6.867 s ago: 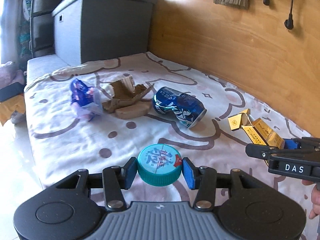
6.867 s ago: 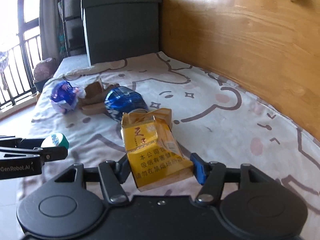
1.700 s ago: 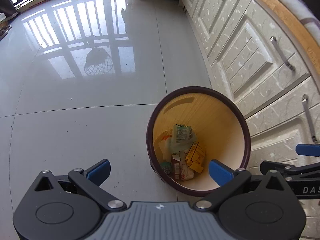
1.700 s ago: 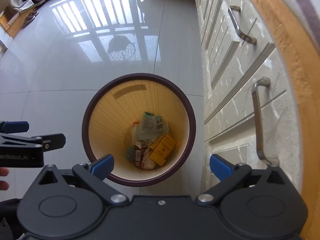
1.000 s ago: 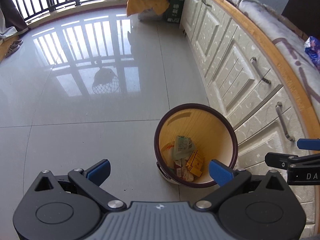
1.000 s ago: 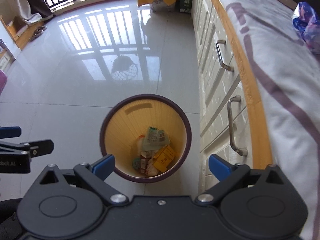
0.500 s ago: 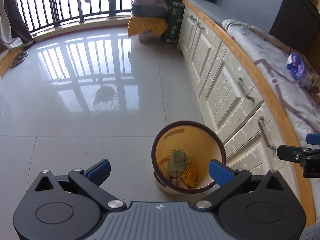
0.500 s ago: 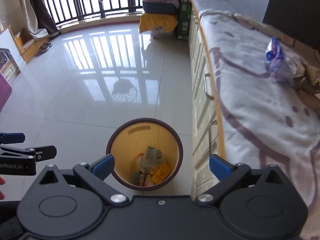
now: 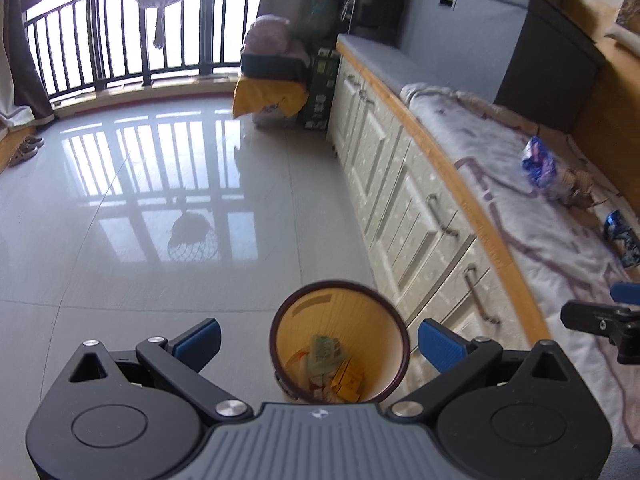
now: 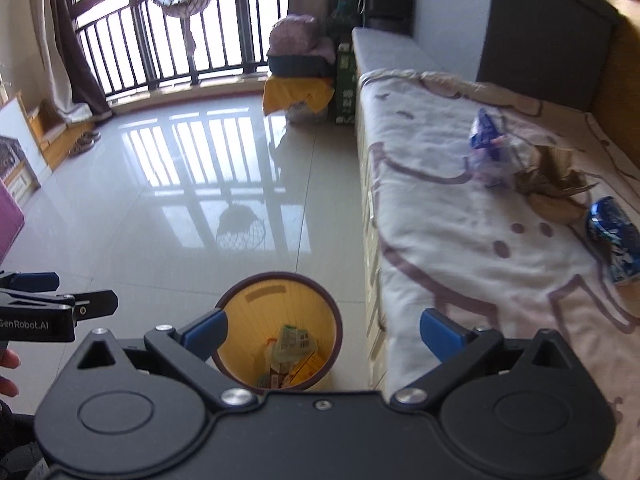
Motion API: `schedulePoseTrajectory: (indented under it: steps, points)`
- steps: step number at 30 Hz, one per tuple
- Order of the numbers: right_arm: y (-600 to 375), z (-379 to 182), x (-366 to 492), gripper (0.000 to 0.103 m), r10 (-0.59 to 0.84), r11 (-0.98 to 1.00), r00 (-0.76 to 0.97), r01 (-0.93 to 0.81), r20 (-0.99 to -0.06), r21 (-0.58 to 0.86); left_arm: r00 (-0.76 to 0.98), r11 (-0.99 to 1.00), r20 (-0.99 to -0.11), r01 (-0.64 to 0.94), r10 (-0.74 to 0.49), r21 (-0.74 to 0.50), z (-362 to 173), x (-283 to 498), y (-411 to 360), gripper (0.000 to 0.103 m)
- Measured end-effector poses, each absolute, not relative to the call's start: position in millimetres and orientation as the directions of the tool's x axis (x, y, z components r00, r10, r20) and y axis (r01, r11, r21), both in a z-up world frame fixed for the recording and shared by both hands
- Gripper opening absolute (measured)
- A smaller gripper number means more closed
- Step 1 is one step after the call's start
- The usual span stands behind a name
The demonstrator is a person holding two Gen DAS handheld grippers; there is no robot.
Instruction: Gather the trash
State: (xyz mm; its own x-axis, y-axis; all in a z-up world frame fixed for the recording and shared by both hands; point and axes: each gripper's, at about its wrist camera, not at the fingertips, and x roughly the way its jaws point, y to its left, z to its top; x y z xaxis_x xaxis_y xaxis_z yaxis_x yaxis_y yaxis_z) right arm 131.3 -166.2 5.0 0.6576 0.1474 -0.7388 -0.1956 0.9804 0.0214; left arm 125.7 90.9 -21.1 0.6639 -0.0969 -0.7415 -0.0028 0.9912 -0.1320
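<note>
A round bin [image 9: 340, 292] with a dark rim and yellow inside stands on the floor beside the bed; it holds wrappers and a yellow box. It also shows in the right wrist view [image 10: 280, 280]. My left gripper [image 9: 318, 342] is open and empty above the bin. My right gripper [image 10: 324, 330] is open and empty, between the bin and the bed. On the bed lie a crushed blue can [image 10: 614, 236], torn brown cardboard [image 10: 552, 184] and a blue-white wrapper [image 10: 490, 140]. The can [image 9: 622, 236] and wrapper [image 9: 540, 162] also show in the left wrist view.
The bed [image 10: 460, 240] has white drawers [image 9: 404, 200] with handles under a wooden edge. A grey box [image 9: 500, 32] stands at the bed's far end. Bags and a yellow cloth [image 9: 272, 92] sit by the balcony railing [image 9: 120, 40]. The tiled floor [image 9: 140, 200] is glossy.
Both grippers have tilted up and back from the bin. The bin now sits lower and smaller in view, and the bed with its trash has come into sight.
</note>
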Motion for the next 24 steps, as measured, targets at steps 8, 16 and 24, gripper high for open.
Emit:
schedulePoseTrajectory:
  steps: [8, 16, 24]
  points:
    - [-214, 15, 106, 0.103, 0.129, 0.991, 0.723, -0.125, -0.678, 0.054, 0.711, 0.988, -0.687, 0.071, -0.147, -0.138, -4, 119, 54, 0.103]
    - [-264, 24, 85, 0.103, 0.076, 0.997, 0.779, -0.060, -0.623, 0.048, 0.735, 0.985, -0.655, 0.145, -0.173, -0.097, 2, 118, 9, 0.103]
    - [-330, 33, 70, 0.103, -0.010, 0.999, 0.831, 0.028, -0.557, 0.025, 0.737, 0.970, -0.638, 0.231, -0.223, -0.071, 5, 133, -40, 0.103]
